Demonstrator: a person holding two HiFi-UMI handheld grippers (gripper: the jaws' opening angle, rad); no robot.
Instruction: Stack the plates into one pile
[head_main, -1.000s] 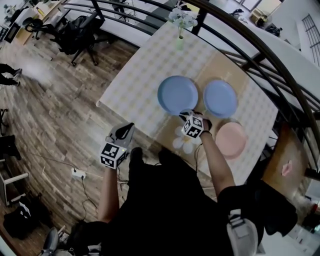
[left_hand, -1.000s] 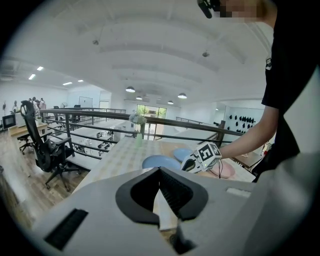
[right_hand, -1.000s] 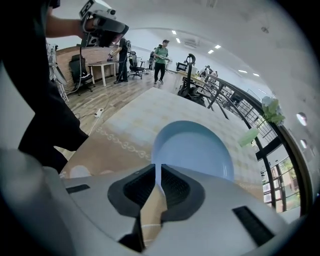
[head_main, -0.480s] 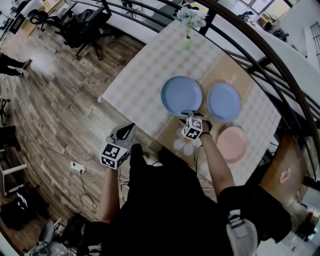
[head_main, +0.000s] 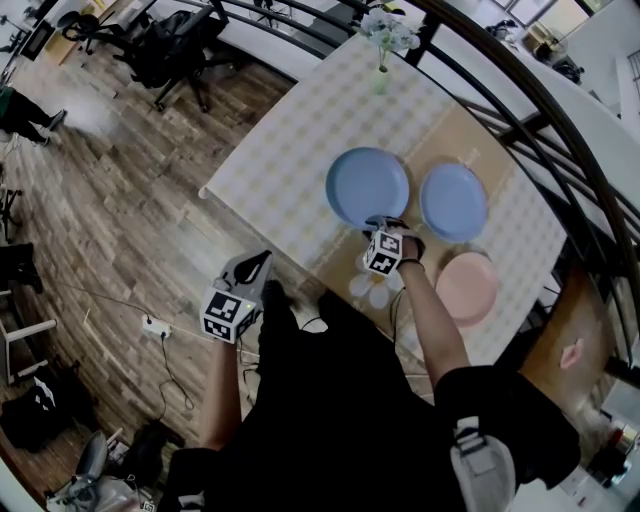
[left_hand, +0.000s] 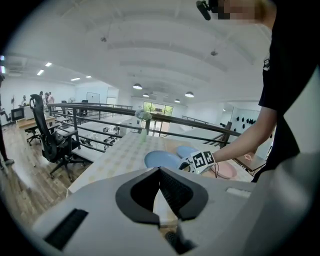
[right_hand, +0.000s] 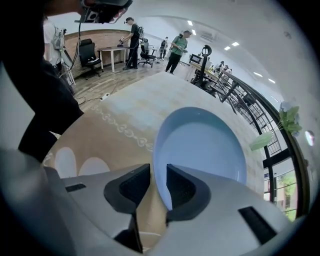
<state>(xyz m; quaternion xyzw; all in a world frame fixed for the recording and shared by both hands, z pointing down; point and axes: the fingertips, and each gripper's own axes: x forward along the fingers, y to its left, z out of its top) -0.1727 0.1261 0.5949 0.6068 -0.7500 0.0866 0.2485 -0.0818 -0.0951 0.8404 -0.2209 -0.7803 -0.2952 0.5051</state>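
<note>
Desk (head_main: 280, 150): checked cloth, tan runner (head_main: 440, 140) across it; fills the upper centre of the head view.
Large blue plate (head_main: 367, 185): flat on the desk at frame centre, left-most of three, partly on the runner.
Second blue plate (head_main: 453, 202): just right of the large one, a narrow gap between them, not stacked.
Pink plate (head_main: 467, 288): lower right of the two blue plates, lying alone on the runner.
Right tool (head_main: 385, 232): pointing steeply down at the near rim of the large blue plate. In the right gripper view (right_hand: 158, 172) the jaws stand apart and have just been closing in a little; the plate rim (right_hand: 200, 145) sits between them, close to the right-hand pad, with a clear gap to the left-hand pad. No clamp.
Left tool (head_main: 258, 262): off the desk edge at lower left, over wood floor. Jaws (left_hand: 160, 172) together at the tips, nothing held.
Vase (head_main: 381, 78): far desk edge, top of frame.
</note>
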